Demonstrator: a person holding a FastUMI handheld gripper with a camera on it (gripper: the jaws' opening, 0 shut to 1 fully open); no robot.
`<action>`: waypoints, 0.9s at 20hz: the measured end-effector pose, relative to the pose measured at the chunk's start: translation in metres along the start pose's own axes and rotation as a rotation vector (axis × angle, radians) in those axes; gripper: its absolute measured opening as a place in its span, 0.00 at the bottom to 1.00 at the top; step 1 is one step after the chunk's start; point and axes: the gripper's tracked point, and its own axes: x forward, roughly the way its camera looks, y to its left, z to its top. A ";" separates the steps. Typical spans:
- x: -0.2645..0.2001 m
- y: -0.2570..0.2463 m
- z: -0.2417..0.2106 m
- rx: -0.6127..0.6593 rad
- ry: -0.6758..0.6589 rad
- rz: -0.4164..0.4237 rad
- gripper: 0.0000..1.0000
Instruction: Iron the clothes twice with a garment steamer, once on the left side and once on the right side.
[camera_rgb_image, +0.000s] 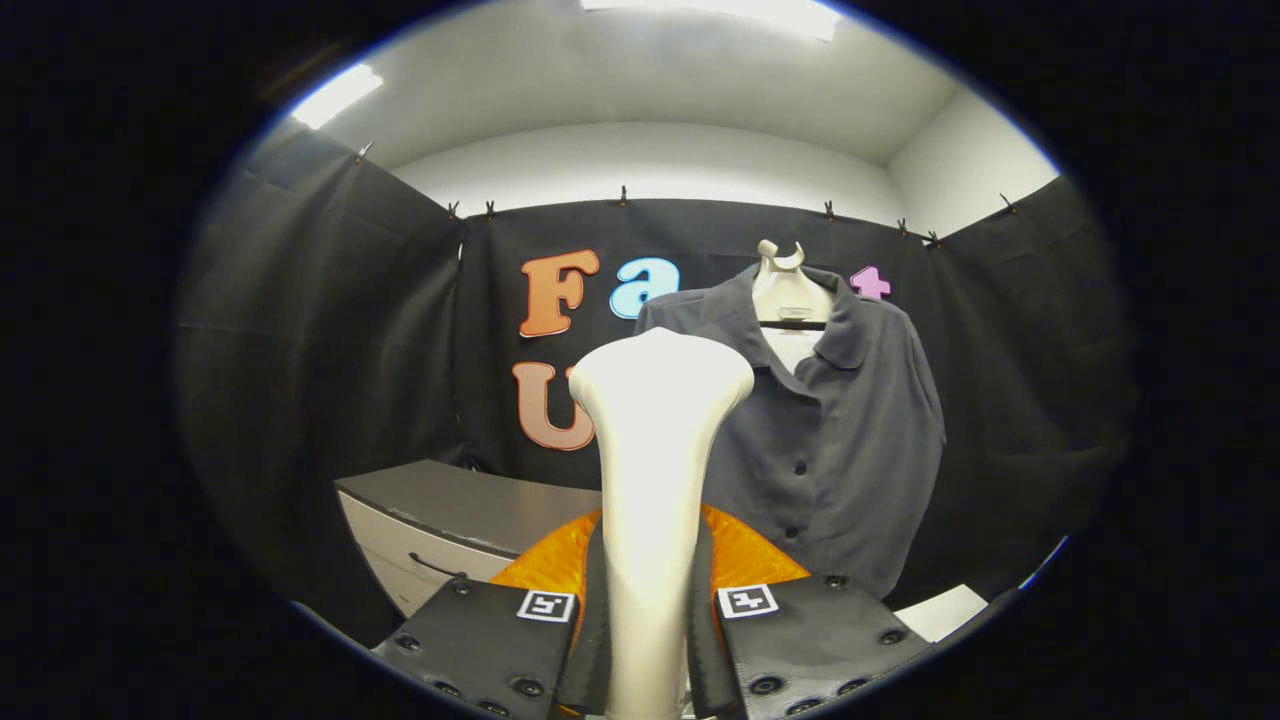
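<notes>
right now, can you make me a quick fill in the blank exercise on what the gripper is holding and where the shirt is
1. The gripper is shut on the ____ of the garment steamer.
2. The dark shirt hangs on a ____, beyond the steamer.
3. The shirt's front closes with a row of ____.
4. A grey-topped cabinet with a ____ in its front stands beside the shirt.

Missing words: handle; hanger; buttons; drawer

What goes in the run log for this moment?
gripper: shut on steamer | steamer: upright, short of shirt | shirt: hanging, buttoned | ironing: not started
</notes>
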 end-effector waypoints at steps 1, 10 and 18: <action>0.003 -0.008 -0.001 -0.006 -0.002 -0.007 0.38; 0.051 -0.054 -0.023 -0.044 -0.011 -0.004 0.38; 0.113 -0.056 -0.047 -0.036 -0.002 0.067 0.38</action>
